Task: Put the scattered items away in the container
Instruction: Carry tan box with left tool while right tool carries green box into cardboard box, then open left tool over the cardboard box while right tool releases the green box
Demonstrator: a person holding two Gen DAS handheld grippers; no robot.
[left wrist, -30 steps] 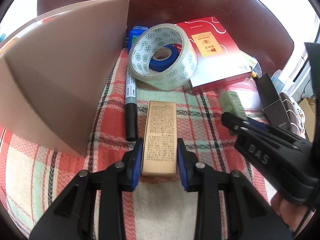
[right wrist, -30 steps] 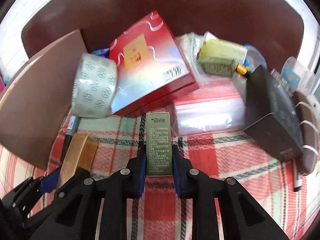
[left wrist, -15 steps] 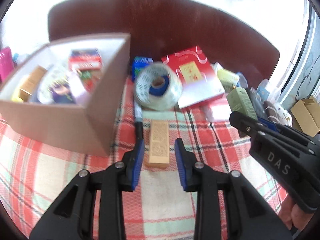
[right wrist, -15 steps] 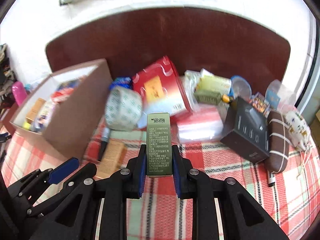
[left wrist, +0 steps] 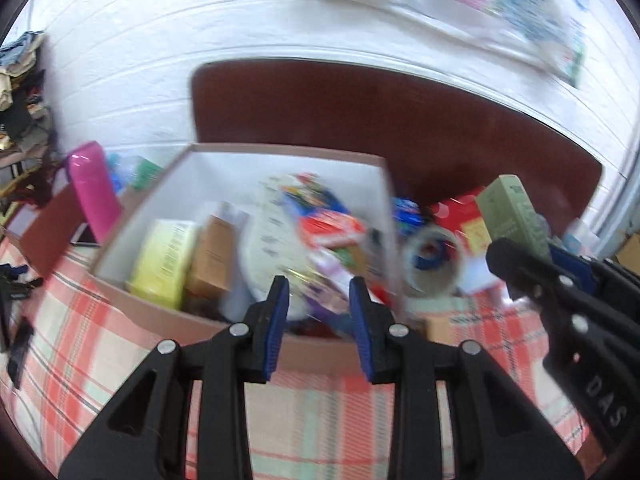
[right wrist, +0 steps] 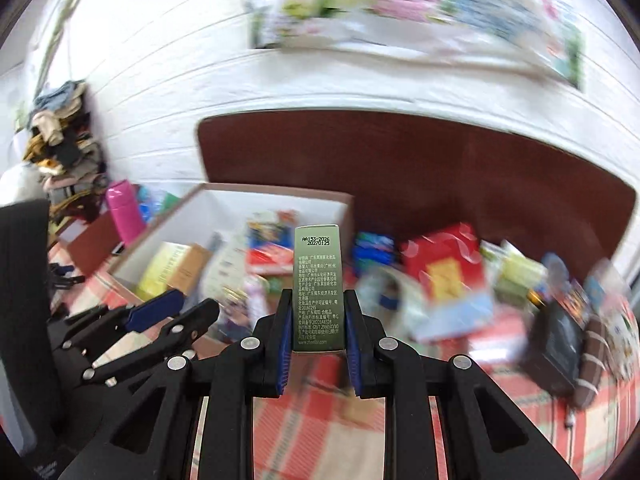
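1. The right claw [right wrist: 318,330] is clamped on a slim green box [right wrist: 317,288], its blue pads pressed to both long sides; the box stands upright, lifted above the checked cloth [right wrist: 508,392].
2. The left claw [left wrist: 318,324] is partly open, with nothing between its blue pads, and hangs over the near wall of the cardboard box [left wrist: 160,312].
3. That cardboard box holds a yellow carton [left wrist: 164,260], a brown carton [left wrist: 214,252] and blurred packets.
4. A tape roll [left wrist: 430,264] and a red box [left wrist: 460,216] lie on the cloth right of the cardboard box.
5. In the left view the green box [left wrist: 514,212] shows at the right, held beside the cardboard box, not over it.
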